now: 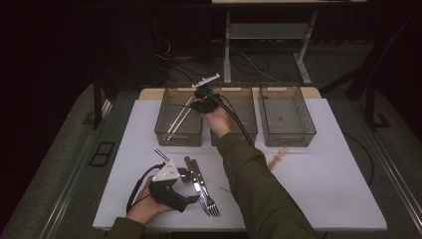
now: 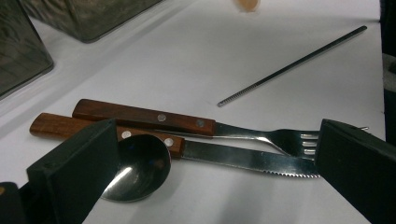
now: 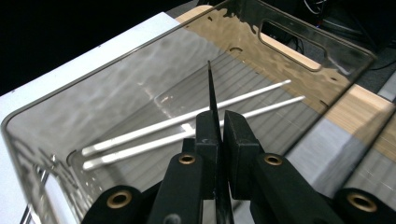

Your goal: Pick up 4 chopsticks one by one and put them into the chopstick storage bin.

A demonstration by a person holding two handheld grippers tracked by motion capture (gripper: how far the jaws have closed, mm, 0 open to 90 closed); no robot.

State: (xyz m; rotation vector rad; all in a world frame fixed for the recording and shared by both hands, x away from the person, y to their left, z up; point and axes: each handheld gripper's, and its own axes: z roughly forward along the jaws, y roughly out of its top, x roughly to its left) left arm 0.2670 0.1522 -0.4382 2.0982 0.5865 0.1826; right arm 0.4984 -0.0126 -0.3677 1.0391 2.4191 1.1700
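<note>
On the white table (image 1: 318, 164), the right gripper (image 3: 219, 126) pinches a dark chopstick (image 3: 211, 88) over the upper-left bin (image 1: 169, 130); the left gripper (image 2: 210, 172) gapes around a spoon (image 2: 140, 168).

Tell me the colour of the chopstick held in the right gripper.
Black: the chopstick pinched in the right gripper is dark, seen best in the right gripper view.
</note>
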